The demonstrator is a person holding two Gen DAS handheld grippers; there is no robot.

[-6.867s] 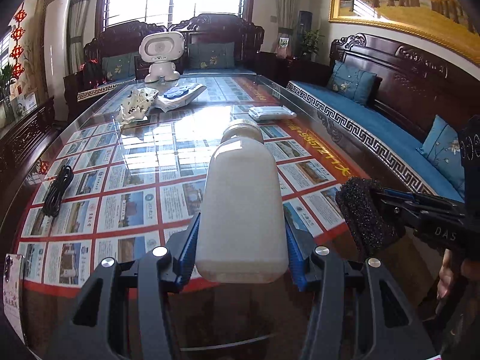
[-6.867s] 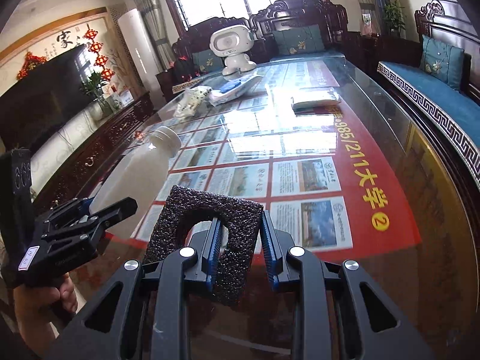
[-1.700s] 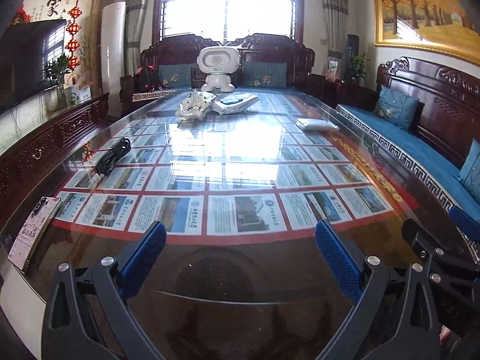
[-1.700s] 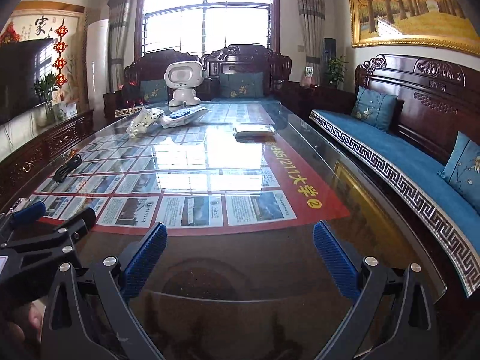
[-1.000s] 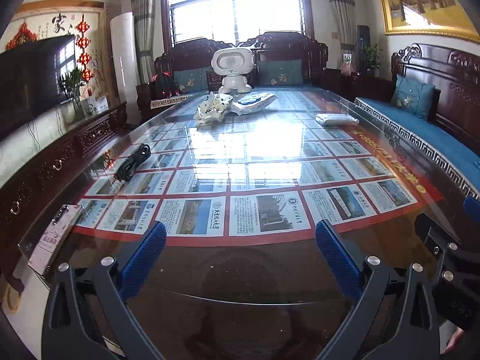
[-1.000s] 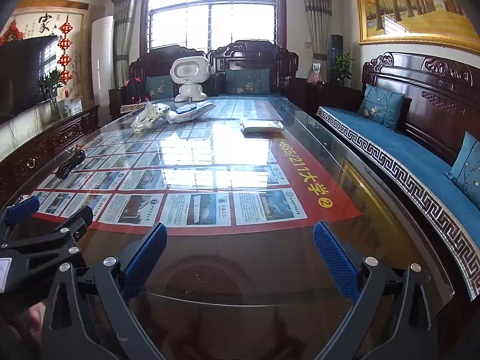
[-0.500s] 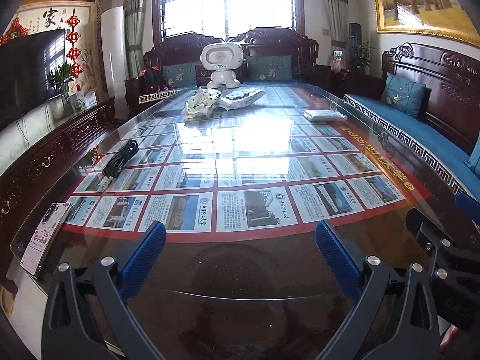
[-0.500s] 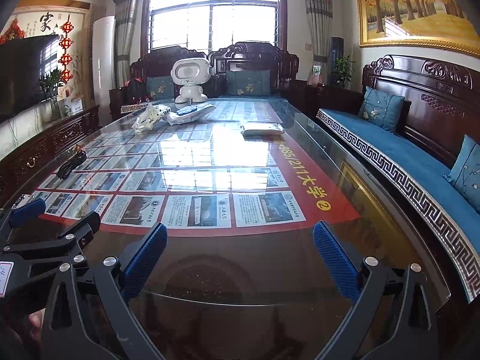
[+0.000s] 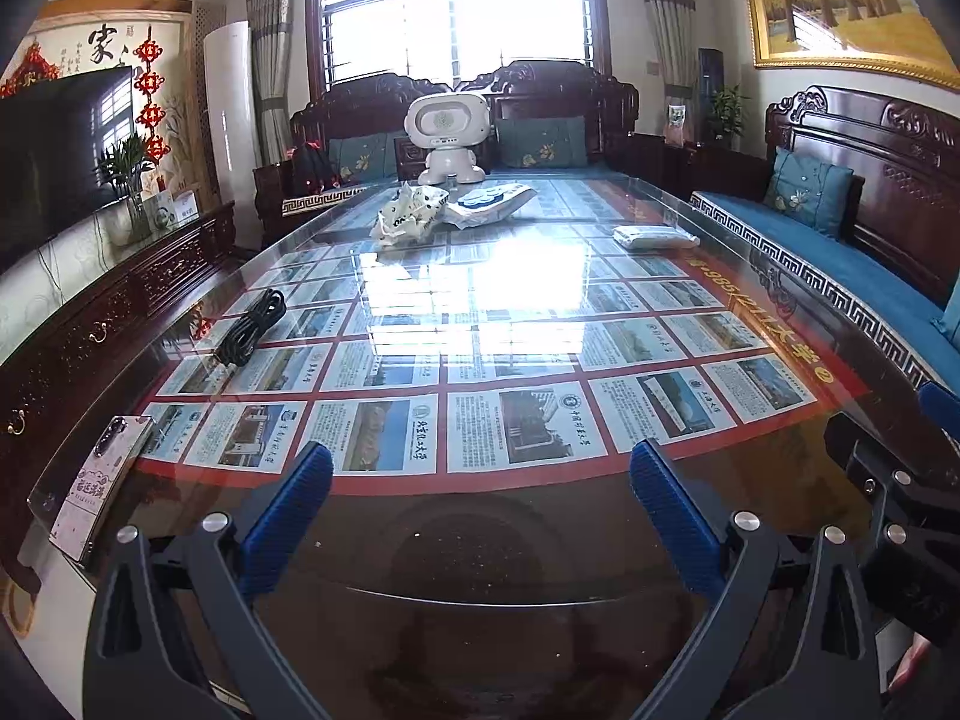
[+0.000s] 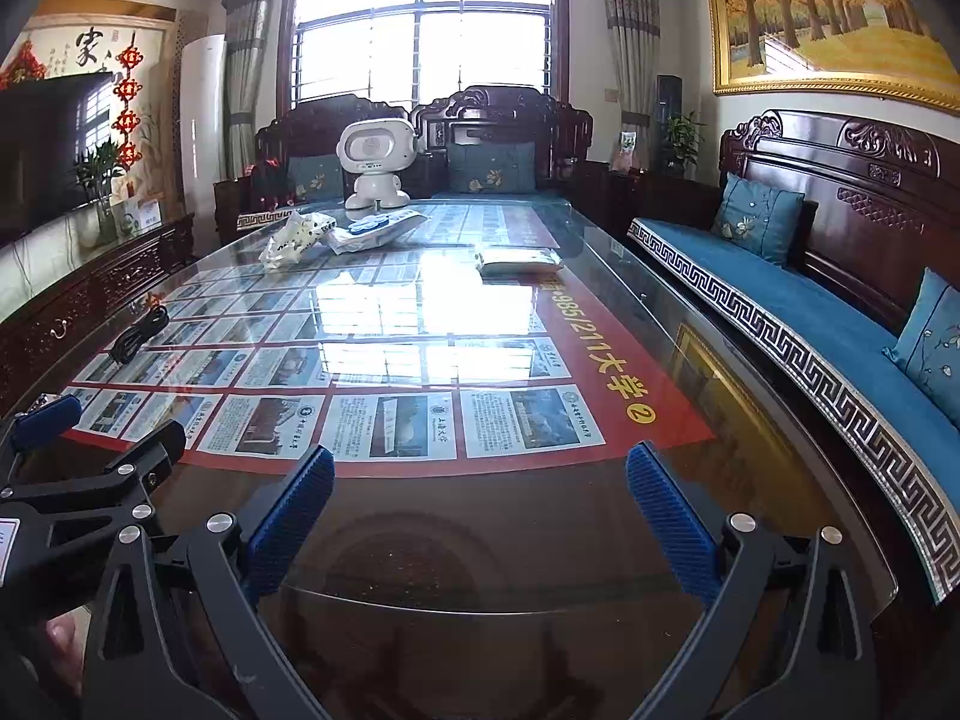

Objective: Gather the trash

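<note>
My left gripper (image 9: 480,474) is open and empty above the near end of the glass-topped table (image 9: 480,546). My right gripper (image 10: 480,477) is also open and empty beside it, over the same end. A crumpled white wrapper (image 9: 408,213) lies at the far end; it also shows in the right wrist view (image 10: 297,237). A flat white and blue packet (image 9: 489,201) lies next to the wrapper. A white folded pack (image 9: 654,235) lies near the right edge. No bottle or black foam piece is in view.
A black coiled cable (image 9: 249,327) and a phone (image 9: 99,483) lie along the table's left side. A white robot toy (image 9: 447,135) stands at the far end. A blue-cushioned wooden bench (image 10: 810,324) runs along the right, a dark cabinet (image 9: 90,324) along the left.
Both grippers held things 6.9 s ago, a white bottle in the left and black foam in the right; both are open and empty now. In the last second the views shifted only slightly.
</note>
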